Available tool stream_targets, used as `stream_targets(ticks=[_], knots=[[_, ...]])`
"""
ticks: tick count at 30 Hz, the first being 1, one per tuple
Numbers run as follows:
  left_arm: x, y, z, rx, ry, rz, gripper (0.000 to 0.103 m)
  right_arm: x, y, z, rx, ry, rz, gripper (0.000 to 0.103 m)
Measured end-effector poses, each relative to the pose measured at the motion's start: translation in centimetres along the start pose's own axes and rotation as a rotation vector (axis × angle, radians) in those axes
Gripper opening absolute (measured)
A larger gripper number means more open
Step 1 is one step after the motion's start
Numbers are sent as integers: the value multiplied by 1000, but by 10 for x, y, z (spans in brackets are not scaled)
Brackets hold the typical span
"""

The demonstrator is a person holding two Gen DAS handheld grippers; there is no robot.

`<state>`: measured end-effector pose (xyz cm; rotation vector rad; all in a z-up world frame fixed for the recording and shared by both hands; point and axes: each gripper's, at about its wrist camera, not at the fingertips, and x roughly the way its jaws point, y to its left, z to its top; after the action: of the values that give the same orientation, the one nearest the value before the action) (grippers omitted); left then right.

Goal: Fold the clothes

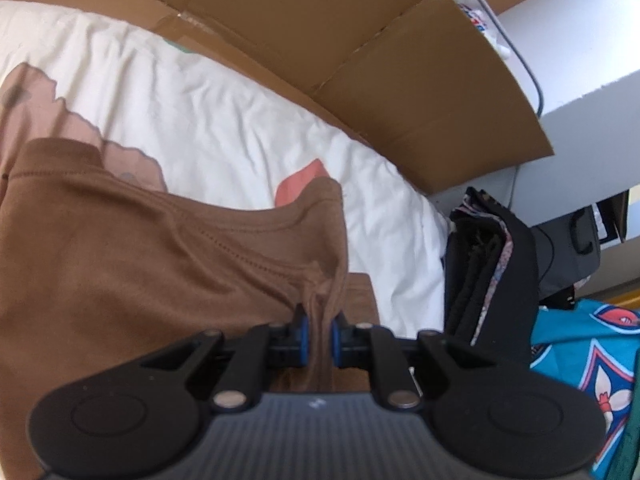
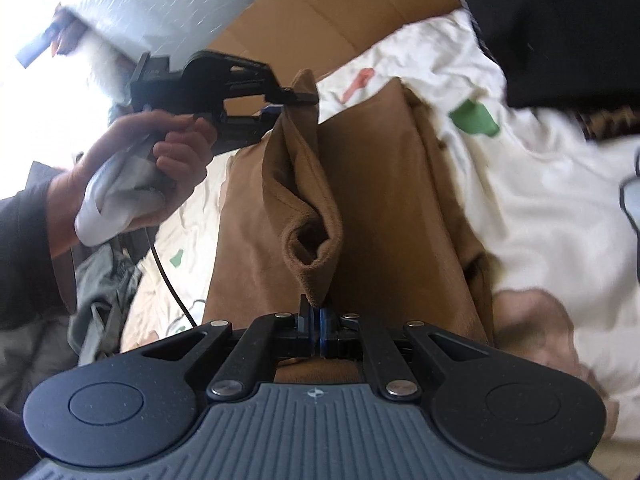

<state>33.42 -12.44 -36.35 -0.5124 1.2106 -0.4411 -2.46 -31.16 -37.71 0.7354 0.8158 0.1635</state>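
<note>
While both ends of the hem are pinched, looks like mid-fold on the brown garment (image 2: 372, 200). Left gripper (image 1: 319, 334) clamped on a bunched corner of the fabric, pads squeezing a thick wad between them. Right gripper (image 2: 316, 320) pressed together on the other corner, thin bit of cloth caught in the tips. Also visible from the right wrist view: left gripper (image 2: 298, 98) out ahead, held by a hand (image 2: 160, 160), with the lifted edge sagging in a loose fold between the two grips.

Rest of the garment lying flat on the white sheet (image 1: 224, 120), with flattened cardboard (image 1: 360, 40) beyond it. Stack of dark folded clothes (image 1: 492, 264) sitting just past the sheet's edge, probably the done pile.

Step in hand, best guess: carrying the held edge over the body of the garment to double it. Next move calls for keeping both corners level and taut so that sag goes away, lining the edge up with the far side, laying it down, then letting go. Risk of a lopsided fold if one side drops first.
</note>
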Motion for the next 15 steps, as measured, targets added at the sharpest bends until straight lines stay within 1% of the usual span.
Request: stream_targets(ticks=[5, 9, 12, 15], knots=[[8, -12, -6, -3, 7, 14, 12, -11, -9, -6, 62, -1, 22, 0], [16, -27, -14, 22, 22, 2, 12, -19, -20, -13, 110, -5, 12, 0], [29, -36, -20, 40, 41, 16, 12, -20, -30, -18, 143, 0, -11, 0], [44, -37, -23, 32, 56, 31, 12, -19, -38, -22, 176, 4, -21, 0]])
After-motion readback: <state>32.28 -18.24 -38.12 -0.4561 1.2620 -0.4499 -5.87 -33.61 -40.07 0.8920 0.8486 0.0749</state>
